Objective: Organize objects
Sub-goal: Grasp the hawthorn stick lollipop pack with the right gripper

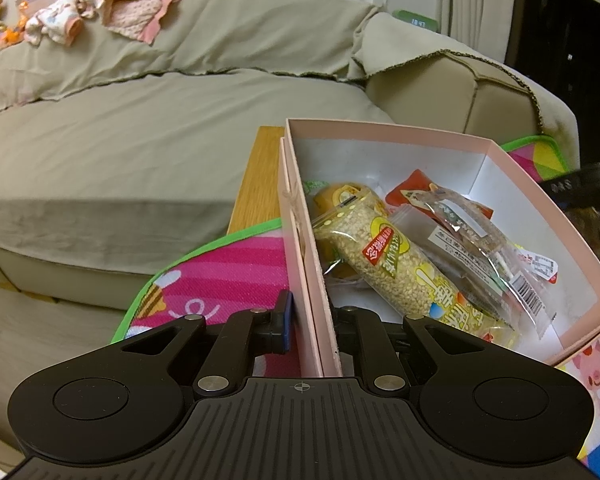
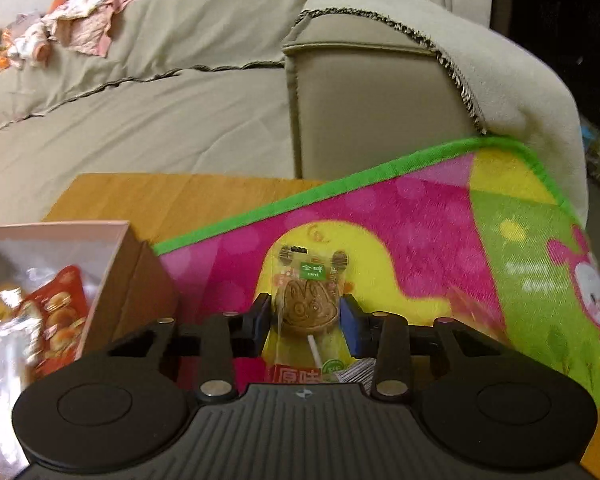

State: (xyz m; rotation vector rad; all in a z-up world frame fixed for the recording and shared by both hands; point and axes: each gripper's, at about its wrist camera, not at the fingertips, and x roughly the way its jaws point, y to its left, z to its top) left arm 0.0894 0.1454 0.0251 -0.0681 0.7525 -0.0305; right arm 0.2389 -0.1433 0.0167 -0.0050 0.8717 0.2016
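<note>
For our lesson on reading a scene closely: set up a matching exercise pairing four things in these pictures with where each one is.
Things:
1. rice-puff snack roll
2. cookie lollipop
3. pink box
4. baby clothes

Places:
A. between the right gripper's fingers, over the colourful mat
B. on the sofa back
C. inside the box
D. its near wall between the left gripper's fingers

Pairs: 1-C, 2-A, 3-D, 4-B

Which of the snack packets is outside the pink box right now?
The bunny-shaped lollipop packet, lying on the colourful mat between the right gripper's fingers. The other packets, including the puffed-grain roll, lie inside the pink box.
</note>
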